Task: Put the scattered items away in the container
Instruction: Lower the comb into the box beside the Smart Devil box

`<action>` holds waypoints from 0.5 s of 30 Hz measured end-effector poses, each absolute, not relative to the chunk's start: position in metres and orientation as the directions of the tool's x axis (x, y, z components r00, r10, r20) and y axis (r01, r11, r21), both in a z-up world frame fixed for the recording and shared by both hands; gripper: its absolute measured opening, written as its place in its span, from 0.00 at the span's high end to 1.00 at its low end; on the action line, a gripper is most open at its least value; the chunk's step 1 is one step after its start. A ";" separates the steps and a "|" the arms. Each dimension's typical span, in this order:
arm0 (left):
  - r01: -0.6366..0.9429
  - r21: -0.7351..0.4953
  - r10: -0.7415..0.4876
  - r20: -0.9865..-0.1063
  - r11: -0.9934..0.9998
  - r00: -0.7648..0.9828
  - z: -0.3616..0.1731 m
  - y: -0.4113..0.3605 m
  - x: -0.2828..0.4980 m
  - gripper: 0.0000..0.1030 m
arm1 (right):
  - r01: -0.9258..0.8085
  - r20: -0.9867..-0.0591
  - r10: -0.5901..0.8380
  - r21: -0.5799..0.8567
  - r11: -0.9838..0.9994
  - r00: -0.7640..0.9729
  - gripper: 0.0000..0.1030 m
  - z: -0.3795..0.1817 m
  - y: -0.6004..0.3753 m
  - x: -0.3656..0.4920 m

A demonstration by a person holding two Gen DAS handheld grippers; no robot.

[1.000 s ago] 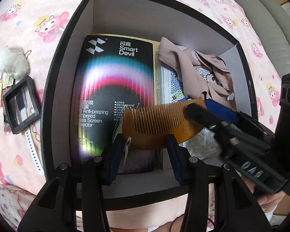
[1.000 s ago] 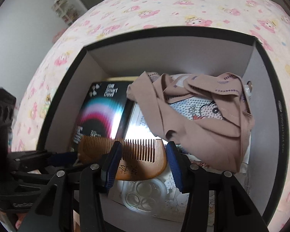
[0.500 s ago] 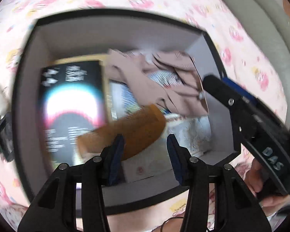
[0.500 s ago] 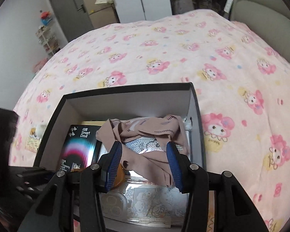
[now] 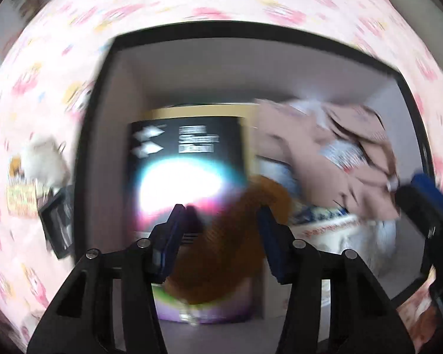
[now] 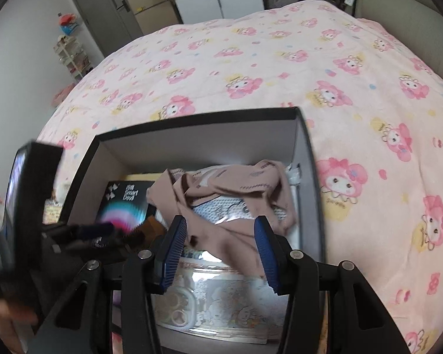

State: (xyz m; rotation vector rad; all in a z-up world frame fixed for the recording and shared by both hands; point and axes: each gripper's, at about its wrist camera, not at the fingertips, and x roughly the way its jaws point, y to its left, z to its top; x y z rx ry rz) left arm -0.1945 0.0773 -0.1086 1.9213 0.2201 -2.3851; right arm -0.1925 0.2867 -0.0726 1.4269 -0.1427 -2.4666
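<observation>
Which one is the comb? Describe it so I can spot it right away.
Start at the black box on the pink cartoon bedspread. Inside, low on the black Smart Devil package, lies the comb, just beyond the left hand-held gripper. It is the only orange-brown wooden thing there, beside the beige cloth.

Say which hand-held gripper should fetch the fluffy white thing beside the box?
The left hand-held gripper, probably: the fluffy white thing lies beside the box on its side; the right hand-held gripper is farther.
</observation>
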 end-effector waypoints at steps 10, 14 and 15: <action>0.092 -0.276 0.246 -0.937 -0.957 -0.246 -0.093 0.056 -0.164 0.62 | 0.330 -0.873 -0.359 0.250 -0.910 -0.329 0.59 -0.091 0.233 -0.209; -0.009 -0.291 0.286 -0.933 -0.957 -0.218 -0.097 0.080 -0.174 0.62 | 0.238 -0.852 -0.362 0.289 -0.927 -0.377 0.59 -0.084 0.254 -0.210; -0.033 -0.314 0.314 -0.925 -0.949 -0.213 -0.097 0.087 -0.176 0.62 | 0.229 -0.845 -0.369 0.300 -0.926 -0.386 0.59 -0.082 0.259 -0.208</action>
